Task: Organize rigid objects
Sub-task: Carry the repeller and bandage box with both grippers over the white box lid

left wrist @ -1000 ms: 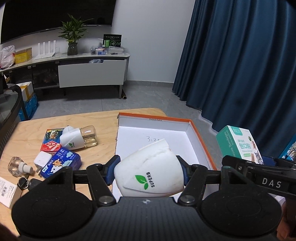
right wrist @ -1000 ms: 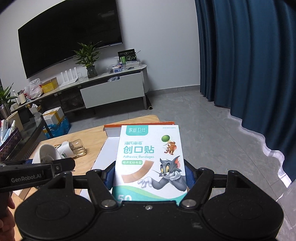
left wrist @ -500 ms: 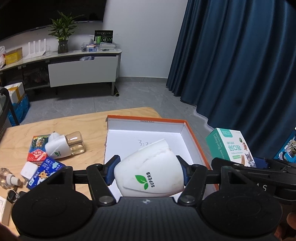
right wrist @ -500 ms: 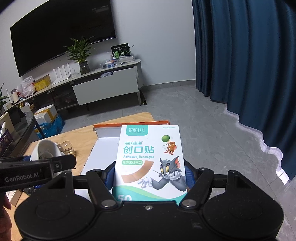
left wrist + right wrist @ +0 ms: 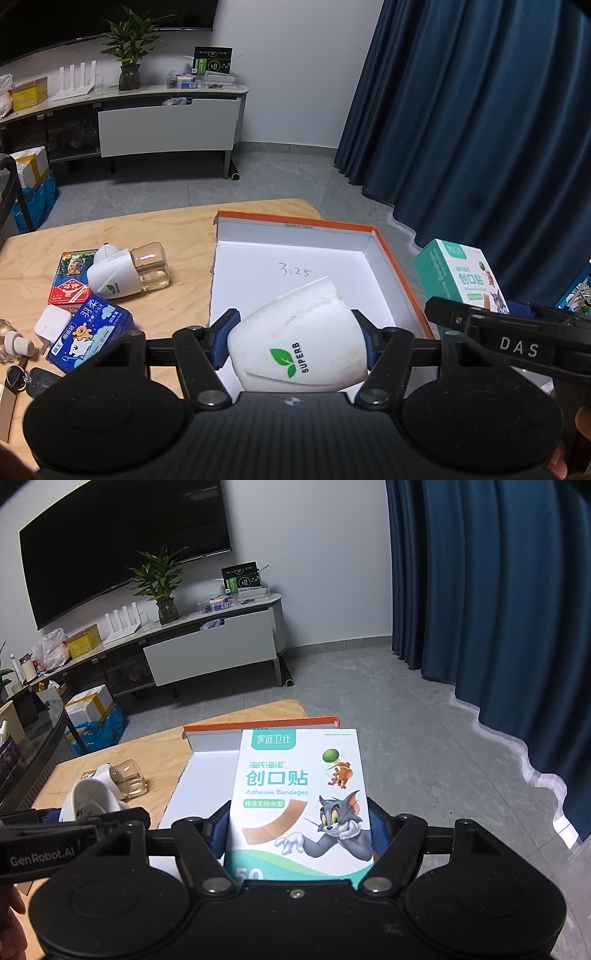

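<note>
"SUPERB" white cap [image 5: 299,349] sits clamped between left gripper [image 5: 295,343] fingers; "Adhesive Bandages" box [image 5: 301,797] is pinched in right gripper [image 5: 301,836].

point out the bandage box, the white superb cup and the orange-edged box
bandage box [image 5: 301,794], right wrist view, printed front face
white SUPERB cup [image 5: 295,347], left wrist view, side wall by the logo
orange-edged box [image 5: 384,243], left wrist view, right rim
</note>
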Demonstrator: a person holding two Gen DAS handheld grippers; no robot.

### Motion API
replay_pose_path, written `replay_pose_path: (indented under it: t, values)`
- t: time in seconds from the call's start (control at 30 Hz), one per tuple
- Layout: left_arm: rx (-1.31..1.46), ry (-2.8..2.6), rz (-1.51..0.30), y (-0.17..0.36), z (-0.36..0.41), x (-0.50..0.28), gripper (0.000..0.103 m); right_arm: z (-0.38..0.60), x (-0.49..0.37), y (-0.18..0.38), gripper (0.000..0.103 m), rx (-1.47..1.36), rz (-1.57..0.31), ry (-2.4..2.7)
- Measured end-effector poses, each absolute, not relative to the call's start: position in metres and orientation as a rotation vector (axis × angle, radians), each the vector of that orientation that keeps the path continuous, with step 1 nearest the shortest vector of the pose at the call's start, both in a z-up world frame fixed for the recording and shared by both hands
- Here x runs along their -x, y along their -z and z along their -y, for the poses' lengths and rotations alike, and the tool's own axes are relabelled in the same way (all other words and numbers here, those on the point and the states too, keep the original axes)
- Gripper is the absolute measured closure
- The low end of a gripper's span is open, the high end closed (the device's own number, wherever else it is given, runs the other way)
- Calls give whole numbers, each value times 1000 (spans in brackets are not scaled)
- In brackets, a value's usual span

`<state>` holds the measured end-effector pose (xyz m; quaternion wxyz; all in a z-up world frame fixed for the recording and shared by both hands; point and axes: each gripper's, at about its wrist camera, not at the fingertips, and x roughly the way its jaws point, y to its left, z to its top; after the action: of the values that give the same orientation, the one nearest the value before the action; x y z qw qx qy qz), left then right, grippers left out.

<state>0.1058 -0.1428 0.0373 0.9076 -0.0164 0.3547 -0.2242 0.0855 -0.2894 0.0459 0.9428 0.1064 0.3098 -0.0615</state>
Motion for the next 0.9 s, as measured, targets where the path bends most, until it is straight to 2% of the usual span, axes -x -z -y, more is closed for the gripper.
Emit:
replay_pose_path:
  t: [0.9]
  values:
    - [-31,432,-726,-52,165,-136,39,306,-128,-62,19,-218,-625,91]
